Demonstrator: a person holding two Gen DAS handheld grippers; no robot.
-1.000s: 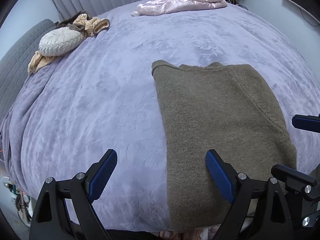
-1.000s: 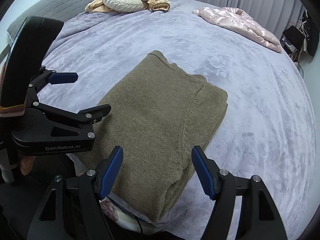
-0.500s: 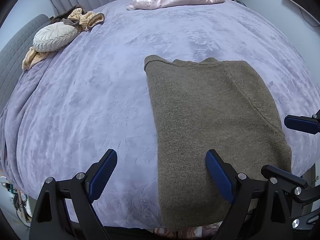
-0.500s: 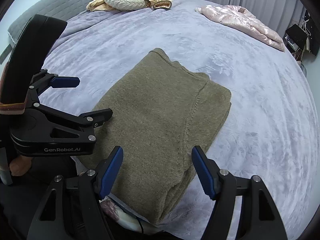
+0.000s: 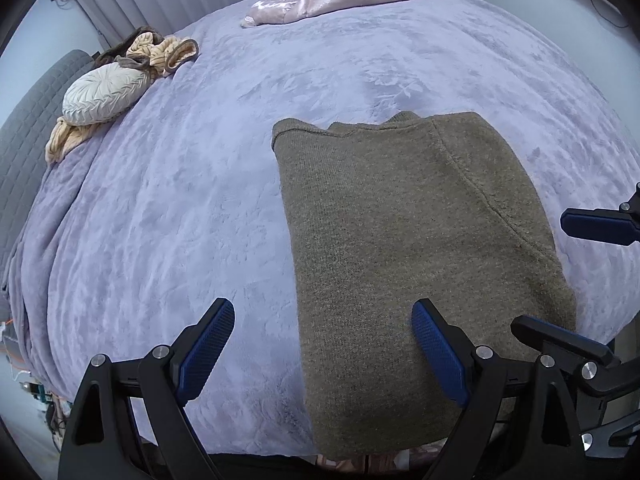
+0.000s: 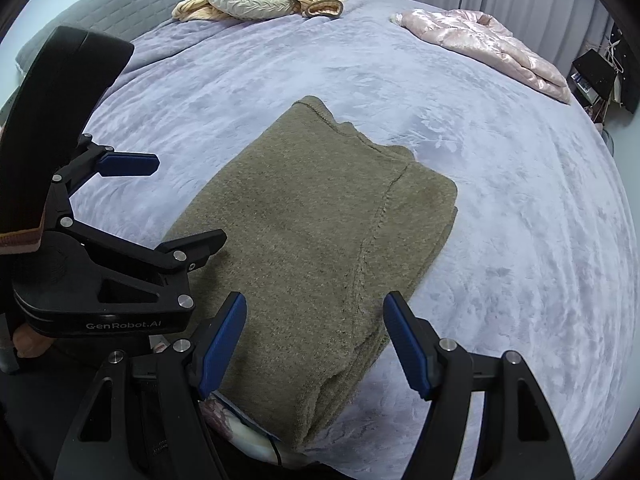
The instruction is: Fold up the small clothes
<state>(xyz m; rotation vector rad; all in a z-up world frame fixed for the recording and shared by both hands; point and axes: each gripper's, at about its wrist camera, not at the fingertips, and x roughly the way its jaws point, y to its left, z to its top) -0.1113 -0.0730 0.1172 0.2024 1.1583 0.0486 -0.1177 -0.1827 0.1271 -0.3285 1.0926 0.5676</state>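
We have a soft olive-brown knitted sweater lying on the big bed with the fuzzy lilac blanket, near the bed's front edge. It is folded into a neat long shape already — sleeves tucked in, sides straight, and at the near right corner we can see a few layers stacked up. The neck end points away from us, the bottom end reaches the edge of the bed.

Our left gripper hangs over the sweater's left edge, w/ one blue pad above the knit and the other above the blanket. Its jaws are wide apart and hold nothing. Our right gripper hangs over the near right corner of the sweater. Its jaws are apart too, nothing between the pads but air. Both point steeply down at the bed.

So how far are we? We think most of the work on this sweater is done: the side folds look finished. What may be left is one more fold, bottom end up to the neck end, to make it short — or it may just get moved away as it is. We can't tell which.

Other clothes wait farther back, well apart from the sweater: a shiny pink puffy jacket at the far side, and a tan striped knit bundle beside a round cream pleated cushion. These look not folded yet, so prob. more to do.
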